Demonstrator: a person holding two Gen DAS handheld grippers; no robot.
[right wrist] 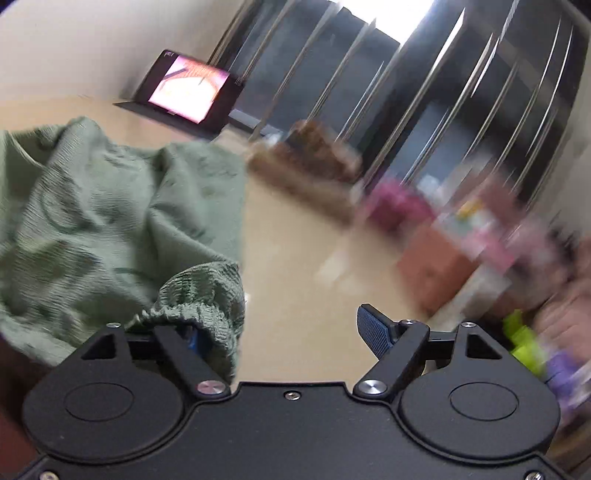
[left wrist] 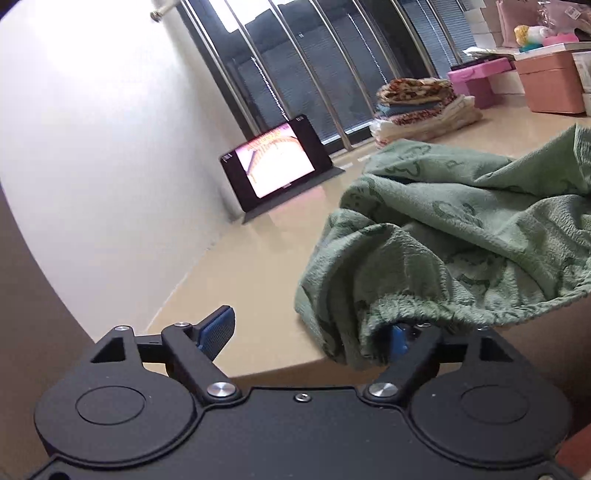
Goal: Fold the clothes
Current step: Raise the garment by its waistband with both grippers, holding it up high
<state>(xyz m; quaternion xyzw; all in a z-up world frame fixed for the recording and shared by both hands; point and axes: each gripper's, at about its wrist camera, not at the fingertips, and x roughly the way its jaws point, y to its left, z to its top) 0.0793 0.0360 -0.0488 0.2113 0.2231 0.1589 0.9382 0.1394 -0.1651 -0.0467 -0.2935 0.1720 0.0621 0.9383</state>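
With my left hand-held gripper (left wrist: 310, 334) and right hand-held gripper (right wrist: 284, 330) both spread apart, the crumpled green garment (left wrist: 454, 236) drapes over each one's inner finger above the tabletop (left wrist: 258, 258), so I judge clamping its hem comes next.

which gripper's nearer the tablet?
Left, probably. From the left gripper the tablet stands ahead by the wall; from the right gripper it sits farther off, beyond the green garment.

Window (right wrist: 399, 14) glare up top, heavy motion blur in right-wrist view
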